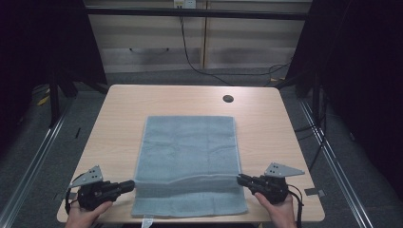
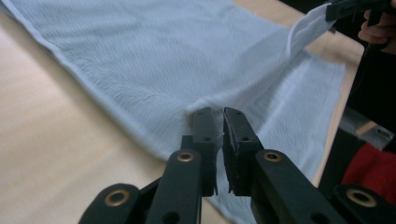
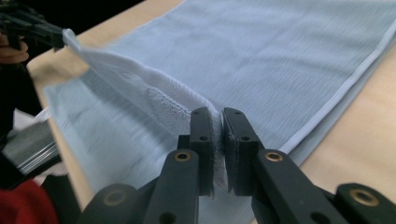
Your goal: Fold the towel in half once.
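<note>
A grey-blue towel [image 1: 187, 152] lies flat on the wooden table [image 1: 119, 123], its upper layer folded toward the near edge. The folded edge is lifted slightly off the lower layer and sags in the middle. My left gripper [image 1: 130, 184] pinches that edge's left corner, and my right gripper [image 1: 240, 178] pinches its right corner. In the left gripper view the jaws [image 2: 219, 112] are closed on the towel [image 2: 154, 56], with the right gripper [image 2: 345, 7] holding the far corner. The right gripper view shows its jaws [image 3: 218, 112] clamped on the towel hem [image 3: 289, 56], and the left gripper [image 3: 42, 30] grips the other corner.
A dark round cable hole [image 1: 228, 99] sits at the table's far right. Bare wood borders the towel on both sides. Behind the table stands a pale cabinet [image 1: 157, 42], and cables [image 1: 190, 57] trail across the floor. Metal rails [image 1: 33, 156] run along the floor on either side.
</note>
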Demonstrator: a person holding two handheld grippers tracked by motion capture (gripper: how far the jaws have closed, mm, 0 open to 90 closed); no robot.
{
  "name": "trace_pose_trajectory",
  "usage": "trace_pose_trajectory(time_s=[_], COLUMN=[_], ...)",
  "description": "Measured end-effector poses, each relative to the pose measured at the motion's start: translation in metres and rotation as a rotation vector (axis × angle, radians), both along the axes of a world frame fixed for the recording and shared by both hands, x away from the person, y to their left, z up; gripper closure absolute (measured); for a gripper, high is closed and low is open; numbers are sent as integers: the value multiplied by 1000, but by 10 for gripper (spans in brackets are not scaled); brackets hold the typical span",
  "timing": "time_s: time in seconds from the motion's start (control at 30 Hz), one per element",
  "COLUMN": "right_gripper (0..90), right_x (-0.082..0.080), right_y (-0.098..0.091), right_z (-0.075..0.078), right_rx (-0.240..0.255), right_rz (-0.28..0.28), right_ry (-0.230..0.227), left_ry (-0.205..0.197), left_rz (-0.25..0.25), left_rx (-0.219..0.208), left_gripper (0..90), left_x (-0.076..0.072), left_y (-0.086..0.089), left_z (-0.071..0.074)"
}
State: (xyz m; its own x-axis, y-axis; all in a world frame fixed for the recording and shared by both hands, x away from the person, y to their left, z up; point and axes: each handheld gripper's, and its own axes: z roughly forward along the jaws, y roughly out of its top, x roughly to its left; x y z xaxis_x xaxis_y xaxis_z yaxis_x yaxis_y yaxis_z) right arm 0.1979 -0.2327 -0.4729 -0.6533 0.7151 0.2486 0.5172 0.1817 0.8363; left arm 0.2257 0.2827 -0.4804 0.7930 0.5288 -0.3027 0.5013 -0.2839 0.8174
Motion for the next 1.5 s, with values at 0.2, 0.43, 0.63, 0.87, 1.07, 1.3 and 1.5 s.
trace_pose_trajectory(time_s=[0.2,0.43,0.63,0.87,1.07,1.3,1.5], right_gripper=[740,667,627,594,559,542,541], right_x=[-13,-28,3,69,104,128,116], right_y=[0,-6,4,27,42,51,53], right_z=[-6,-1,-3,-1,-17,-34,-34], right_rx=[-2,11,-27,-42,-121,-143,-190], right_rz=[10,9,24,8,8,-26,-18], right_ry=[28,16,25,23,72,98,84], left_ry=[-11,-1,16,37,74,60,12], left_rz=[0,31,68,113,122,137,115], left_rx=[-19,-19,24,40,89,130,183], left_gripper=[827,747,709,671,687,695,700], left_x=[-7,18,57,95,121,132,115], left_y=[0,-3,-16,-31,-42,-41,-48], left_z=[3,4,1,7,-13,-28,-27])
